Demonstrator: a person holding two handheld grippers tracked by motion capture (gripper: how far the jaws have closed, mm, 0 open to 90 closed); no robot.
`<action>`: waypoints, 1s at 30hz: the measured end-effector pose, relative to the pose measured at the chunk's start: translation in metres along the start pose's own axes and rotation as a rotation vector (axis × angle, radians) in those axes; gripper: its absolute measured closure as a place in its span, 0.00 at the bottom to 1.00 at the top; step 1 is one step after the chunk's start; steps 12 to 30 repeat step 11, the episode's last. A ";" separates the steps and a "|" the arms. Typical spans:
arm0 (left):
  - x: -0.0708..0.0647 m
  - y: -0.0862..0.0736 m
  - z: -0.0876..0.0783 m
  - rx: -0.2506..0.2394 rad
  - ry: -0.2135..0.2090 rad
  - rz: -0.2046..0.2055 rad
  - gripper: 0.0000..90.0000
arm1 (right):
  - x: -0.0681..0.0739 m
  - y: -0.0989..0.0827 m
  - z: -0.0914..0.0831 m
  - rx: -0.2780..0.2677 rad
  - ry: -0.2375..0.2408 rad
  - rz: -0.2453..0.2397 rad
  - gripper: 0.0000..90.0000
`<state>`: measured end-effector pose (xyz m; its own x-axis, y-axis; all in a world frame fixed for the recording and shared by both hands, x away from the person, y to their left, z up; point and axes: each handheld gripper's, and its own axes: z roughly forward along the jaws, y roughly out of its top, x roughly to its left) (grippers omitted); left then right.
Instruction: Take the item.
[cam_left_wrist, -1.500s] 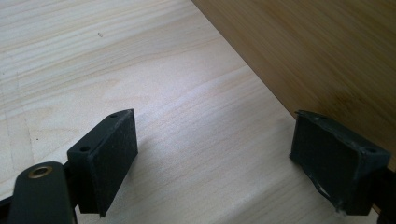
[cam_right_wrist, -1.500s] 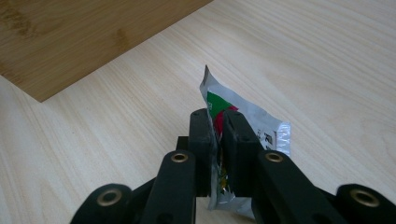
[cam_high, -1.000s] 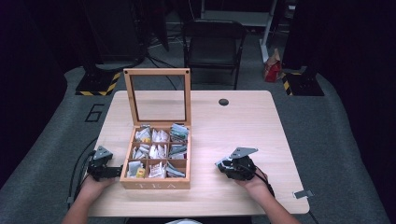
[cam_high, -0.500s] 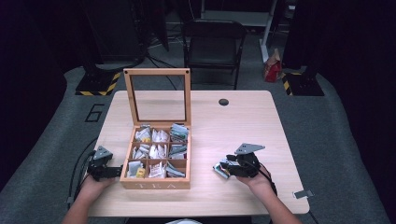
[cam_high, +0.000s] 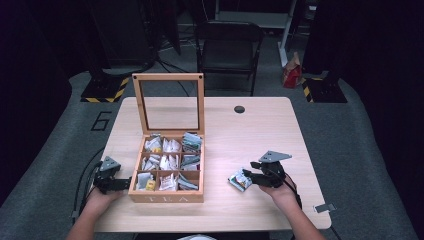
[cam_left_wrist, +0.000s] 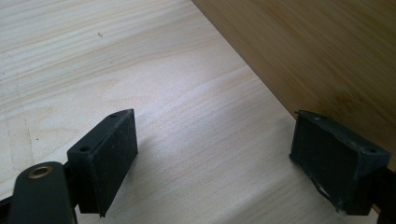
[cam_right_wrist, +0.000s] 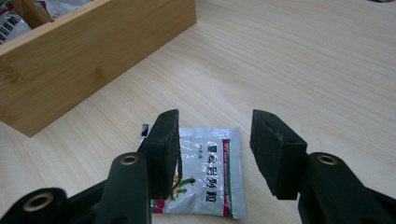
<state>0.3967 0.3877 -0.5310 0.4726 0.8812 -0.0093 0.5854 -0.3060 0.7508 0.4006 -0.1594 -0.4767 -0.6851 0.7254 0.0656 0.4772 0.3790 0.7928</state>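
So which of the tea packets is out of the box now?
The silver packet lying flat on the table, under the open right hand-held gripper. All the others sit in the wooden box.

Silver foil sachet (cam_right_wrist: 212, 179) with red-green stripe and dark print, lying flat on light wood table (cam_right_wrist: 303, 60), just right of wooden tea box (cam_high: 167, 192), not touching it; also seen in high view (cam_high: 239, 180).

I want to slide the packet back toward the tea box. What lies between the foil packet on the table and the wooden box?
Nothing: in the right gripper view, only bare table separates the foil packet from the wooden box. The high view agrees.
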 end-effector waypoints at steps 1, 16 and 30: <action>0.000 0.000 0.000 0.000 0.000 0.001 0.16 | 0.000 -0.001 0.000 0.005 -0.004 0.007 0.58; 0.000 0.000 0.000 0.000 0.000 0.000 0.16 | -0.004 -0.006 0.003 0.023 -0.029 0.015 0.57; 0.000 0.000 0.000 0.000 0.000 0.000 0.16 | -0.004 -0.006 0.003 0.023 -0.029 0.015 0.57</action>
